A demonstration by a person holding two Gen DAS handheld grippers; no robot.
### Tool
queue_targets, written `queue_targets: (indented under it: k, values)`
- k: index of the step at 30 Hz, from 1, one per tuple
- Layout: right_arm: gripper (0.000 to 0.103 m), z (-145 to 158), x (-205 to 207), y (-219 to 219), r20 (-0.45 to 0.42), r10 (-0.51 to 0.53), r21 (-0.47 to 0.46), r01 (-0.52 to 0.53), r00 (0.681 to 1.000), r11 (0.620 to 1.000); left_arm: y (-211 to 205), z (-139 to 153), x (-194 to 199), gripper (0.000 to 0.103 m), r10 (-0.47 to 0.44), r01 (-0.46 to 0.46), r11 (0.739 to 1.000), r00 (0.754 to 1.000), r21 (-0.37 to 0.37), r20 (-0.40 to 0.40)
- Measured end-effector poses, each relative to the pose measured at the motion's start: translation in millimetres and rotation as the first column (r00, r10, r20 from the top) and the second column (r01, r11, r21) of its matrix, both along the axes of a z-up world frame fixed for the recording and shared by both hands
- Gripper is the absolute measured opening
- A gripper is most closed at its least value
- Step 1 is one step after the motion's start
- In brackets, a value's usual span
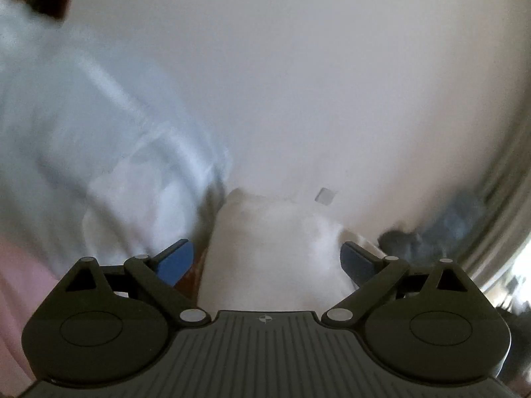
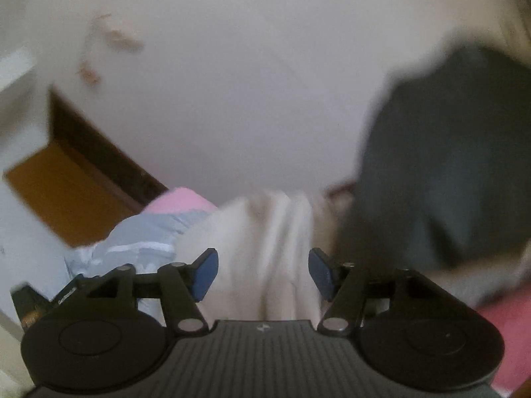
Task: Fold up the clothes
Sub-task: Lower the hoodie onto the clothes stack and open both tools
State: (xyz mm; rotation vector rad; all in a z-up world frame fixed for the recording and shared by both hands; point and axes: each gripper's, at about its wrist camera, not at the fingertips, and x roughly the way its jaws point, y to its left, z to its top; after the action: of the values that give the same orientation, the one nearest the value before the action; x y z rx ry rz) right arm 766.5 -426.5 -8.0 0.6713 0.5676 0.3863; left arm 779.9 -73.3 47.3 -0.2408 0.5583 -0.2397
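Your left tool (image 1: 266, 262) is nearest, its two blue pads spread wide and released, one white garment (image 1: 272, 252) lying between them untouched. Your right tool (image 2: 263, 275) also stands released over the white garment's (image 2: 265, 248) folds. Beside it you have one light-blue striped garment (image 2: 139, 242), one pink piece (image 2: 181, 199) and one dark garment (image 2: 448, 152).

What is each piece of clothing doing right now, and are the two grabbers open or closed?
left gripper: open, holding nothing
right gripper: open, pads not pressing the cloth
white cloth: bunched in folds, lying between the right gripper's open jaws
light blue garment: loose and rumpled, blurred
dark grey garment: in a heap beside the white cloth
pink cloth: partly covered by other clothes
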Motion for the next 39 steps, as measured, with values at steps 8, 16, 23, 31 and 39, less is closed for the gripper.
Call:
queue_targets:
  k: [8,16,23,31,39]
  values:
    - [0.034,-7,70,90,-0.029,0.037,-0.422,-0.045,0.999,0.905,-62,-39,40,0.101,0.05,-0.036,0.963,0.998,0.266,-0.049]
    - [0.033,18,21,62,0.025,0.051,-0.361,-0.039,0.998,0.932,-24,-11,-6,0.097,-0.022,0.027,0.99,0.999,0.14,-0.04]
    - [0.032,-4,-50,119,-0.007,0.252,-0.574,-0.21,0.968,0.791,-62,-66,-57,0.097,-0.144,0.184,0.814,0.983,0.552,-0.116]
    - [0.033,12,-85,109,-0.063,0.099,-0.454,-0.117,0.993,0.883,-52,-43,-105,0.098,-0.091,0.117,0.893,0.993,0.435,-0.078]
    - [0.046,26,-206,122,-0.157,-0.024,-0.53,-0.064,0.987,0.845,-19,-19,-221,0.103,0.024,0.017,0.958,0.99,0.287,-0.137]
